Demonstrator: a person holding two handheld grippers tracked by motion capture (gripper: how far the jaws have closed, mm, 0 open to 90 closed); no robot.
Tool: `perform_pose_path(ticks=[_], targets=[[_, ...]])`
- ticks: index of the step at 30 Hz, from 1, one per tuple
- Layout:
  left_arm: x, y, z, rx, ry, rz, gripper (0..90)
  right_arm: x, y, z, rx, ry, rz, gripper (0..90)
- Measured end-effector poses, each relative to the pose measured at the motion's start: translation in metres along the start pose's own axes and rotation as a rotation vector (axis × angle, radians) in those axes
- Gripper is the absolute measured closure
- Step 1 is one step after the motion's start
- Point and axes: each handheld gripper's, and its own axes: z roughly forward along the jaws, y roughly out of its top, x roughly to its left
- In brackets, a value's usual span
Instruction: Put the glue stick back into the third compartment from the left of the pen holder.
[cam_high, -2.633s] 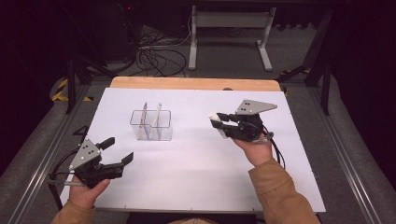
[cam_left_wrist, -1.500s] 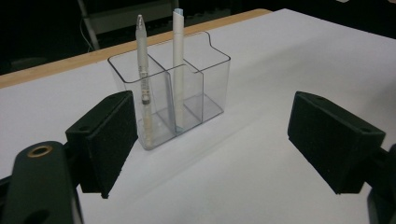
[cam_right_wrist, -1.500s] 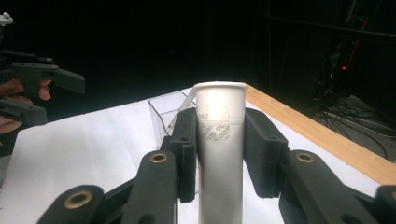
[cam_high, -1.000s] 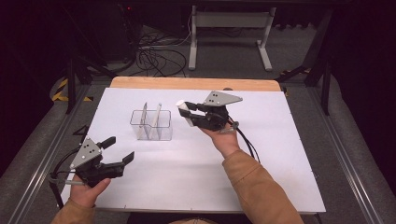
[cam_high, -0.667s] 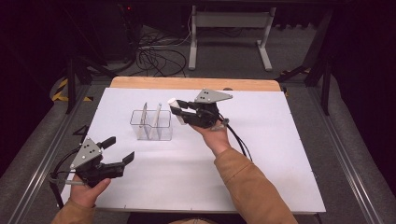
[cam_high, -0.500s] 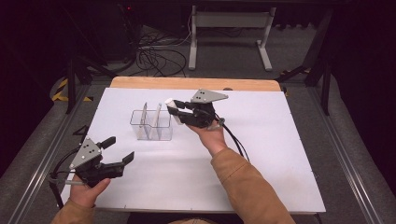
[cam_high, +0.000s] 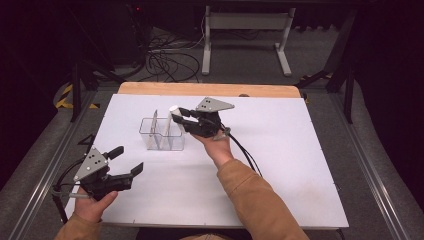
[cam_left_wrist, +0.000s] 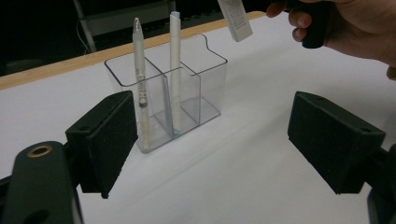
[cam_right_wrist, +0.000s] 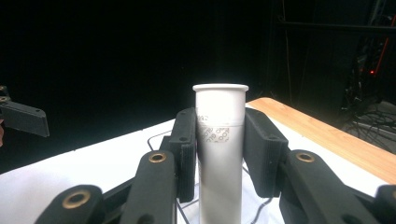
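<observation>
A white tube (cam_right_wrist: 220, 144) was held clamped in the right gripper (cam_high: 186, 119) above the clear organizer's (cam_high: 161, 134) right compartment, left gripper (cam_high: 125, 165) spread idle near-left; rim strike through tilt was judged possible.

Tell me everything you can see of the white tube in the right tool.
The white tube is a smooth, plastic-looking cylinder with a flared rim at one end and a printed grey label. The right tool clamps it between both black pads. It hangs in the air, slightly tilted, above the clear organizer, touching nothing else.
</observation>
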Motion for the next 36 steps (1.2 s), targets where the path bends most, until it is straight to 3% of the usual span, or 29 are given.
perform_pose_path(ticks=[23,36], targets=[[-0.001,-0.001,0.001,0.004,-0.004,0.000,16.5,0.005,-0.007,0.021,0.014,0.002,-0.021,66.9],[-0.001,-0.001,0.001,0.005,-0.005,0.001,16.5,0.005,-0.011,0.024,0.034,0.001,-0.023,66.7]])
